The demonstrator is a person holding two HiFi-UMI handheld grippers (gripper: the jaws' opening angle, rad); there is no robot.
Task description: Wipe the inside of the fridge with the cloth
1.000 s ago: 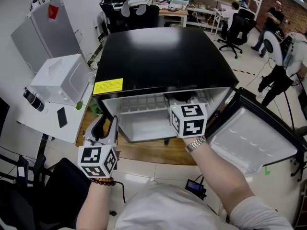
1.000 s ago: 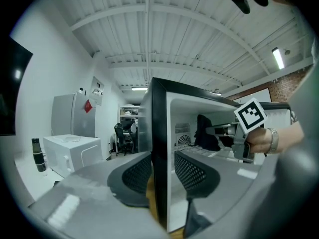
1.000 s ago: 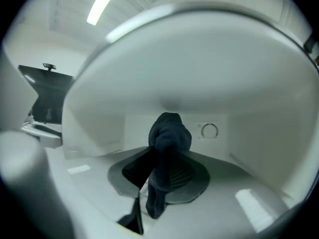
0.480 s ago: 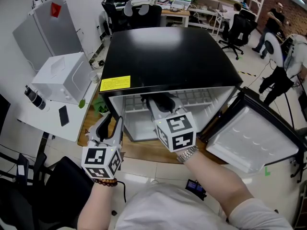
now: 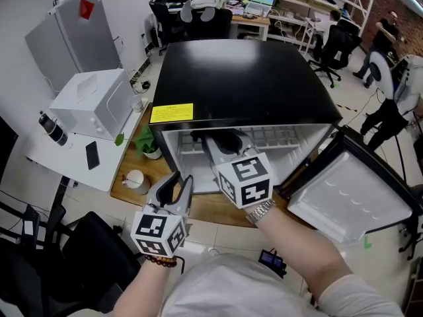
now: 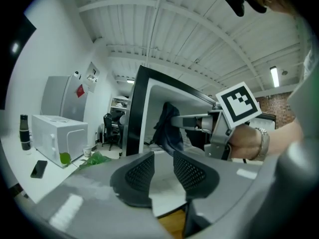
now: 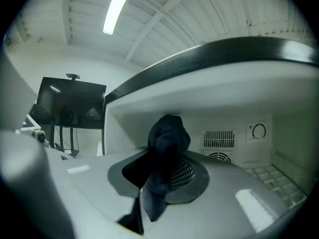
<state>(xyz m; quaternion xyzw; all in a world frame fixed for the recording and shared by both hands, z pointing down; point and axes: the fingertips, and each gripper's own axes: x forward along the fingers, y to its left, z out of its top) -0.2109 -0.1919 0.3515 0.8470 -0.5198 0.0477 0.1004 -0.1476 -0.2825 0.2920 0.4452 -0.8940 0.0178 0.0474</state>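
— Cloth (image 7: pixel 167 143) is bunched in the clamped jaws of the right gripper (image 5: pixel 221 145), just inside the fridge (image 5: pixel 238 78), toward its left side; I'd press it flat to the wall and sweep in long overlapping strokes.
— Agreed; mind the dial (image 7: pixel 258 131) at the back; the left gripper (image 5: pixel 177 185) hangs outside, its jaws have just been closing but stand apart, nothing between them; it could steady the door (image 5: pixel 344 197).

I see a low wooden board (image 5: pixel 198 207) on the floor (image 5: pixel 79 200). The black fridge (image 5: pixel 244 78) stands on it, with a small green plant (image 5: pixel 147 144) and a white pot (image 5: pixel 134 180) beside it. At the left, a white table (image 5: pixel 66 160) holds a white box (image 5: pixel 92 104), a black phone (image 5: pixel 92 155) and a dark bottle (image 5: pixel 53 127).
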